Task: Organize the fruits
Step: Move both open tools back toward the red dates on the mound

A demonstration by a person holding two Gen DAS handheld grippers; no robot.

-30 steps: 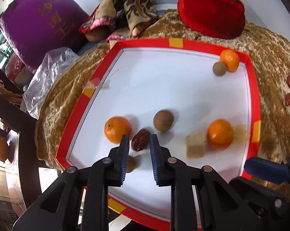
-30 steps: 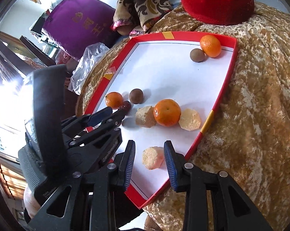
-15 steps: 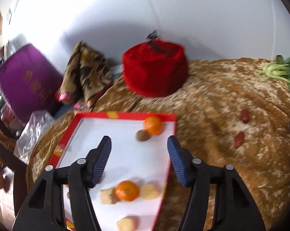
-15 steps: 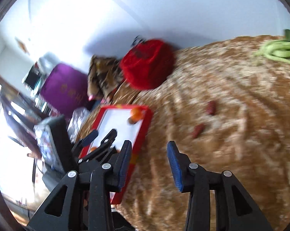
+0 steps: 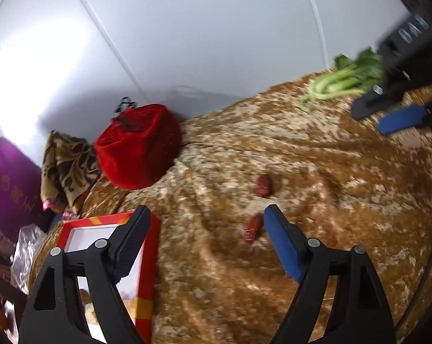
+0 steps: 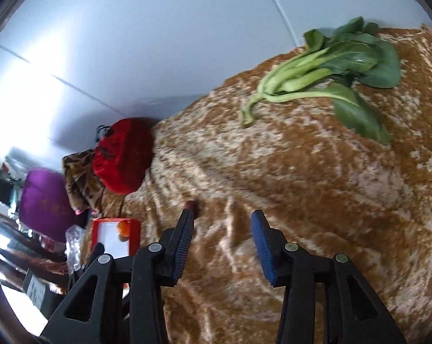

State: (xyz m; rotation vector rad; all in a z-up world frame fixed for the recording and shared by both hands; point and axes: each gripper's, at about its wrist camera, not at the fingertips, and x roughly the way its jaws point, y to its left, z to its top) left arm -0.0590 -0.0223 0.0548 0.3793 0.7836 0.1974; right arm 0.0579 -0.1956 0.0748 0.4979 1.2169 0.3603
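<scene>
Left gripper [image 5: 207, 240] is spread wide, nothing between the jaws, hovering over the gold velvet cloth [image 5: 316, 177] that covers the bench. Two red dates on that cloth, centre of the left wrist view: upper date [image 5: 264, 185] sits well ahead of the jaws, lower date [image 5: 253, 228] lies just beside the right fingertip, apart from it. Red-rimmed white tray [image 5: 150, 246] is lower left, partly behind the left finger; tan fruit pieces inside are blurred, can't identify them. Red velvet bag [image 5: 138, 146] mid-left, patterned brown cloth [image 5: 64, 166] and purple cushion [image 5: 6, 183] further left. Right gripper [image 6: 222, 242] is also spread, empty, over bare cloth in the lower centre of its own view; it shows at the upper right edge of the left view, blurred. In the right wrist view one date [image 6: 190, 205] peeks out just above the left fingertip; the tray [image 6: 134, 238] is at lower left with an orange [image 6: 124, 228] inside near its far rim. Bok choy [image 6: 330, 71] lies on the cloth at upper right, well apart from the dates.
</scene>
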